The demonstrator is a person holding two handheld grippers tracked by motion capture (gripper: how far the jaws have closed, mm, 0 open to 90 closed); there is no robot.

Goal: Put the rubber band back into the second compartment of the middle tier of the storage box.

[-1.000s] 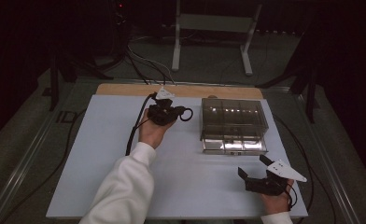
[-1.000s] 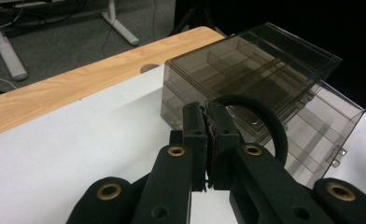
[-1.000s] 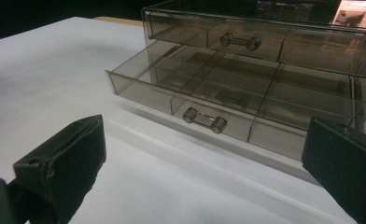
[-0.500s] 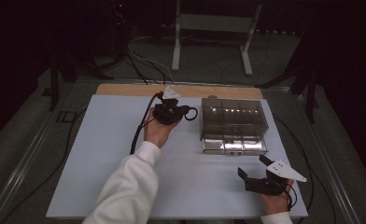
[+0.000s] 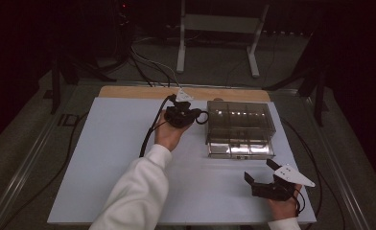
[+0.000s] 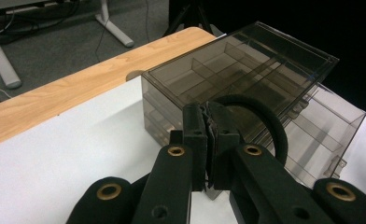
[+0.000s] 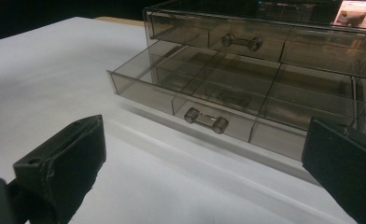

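A smoked clear drawer box (image 5: 239, 117) stands right of the table's middle, its lower drawer (image 5: 241, 149) pulled out toward me. My left gripper (image 5: 195, 116) sits just left of the box, shut on a black ring (image 5: 203, 118). In the left gripper view the jaws (image 6: 210, 126) pinch the ring (image 6: 270, 123) in front of the box (image 6: 246, 70). My right gripper (image 5: 259, 171) rests near the front right edge, open and with nothing between its jaws. In its own view the gripper (image 7: 207, 135) faces the open drawer (image 7: 228, 88) and its handle (image 7: 205, 120).
The white mat (image 5: 109, 158) covers most of the wooden table (image 5: 128, 92). A cable (image 5: 147, 136) trails from the left gripper across the mat. The upper drawer's handle (image 7: 239, 41) shows on the shut front. A stand's legs (image 5: 215, 43) are on the floor behind.
My left hand has moved a little to the right, toward the box, with the black ring still in its jaws. The right hand has stayed put.
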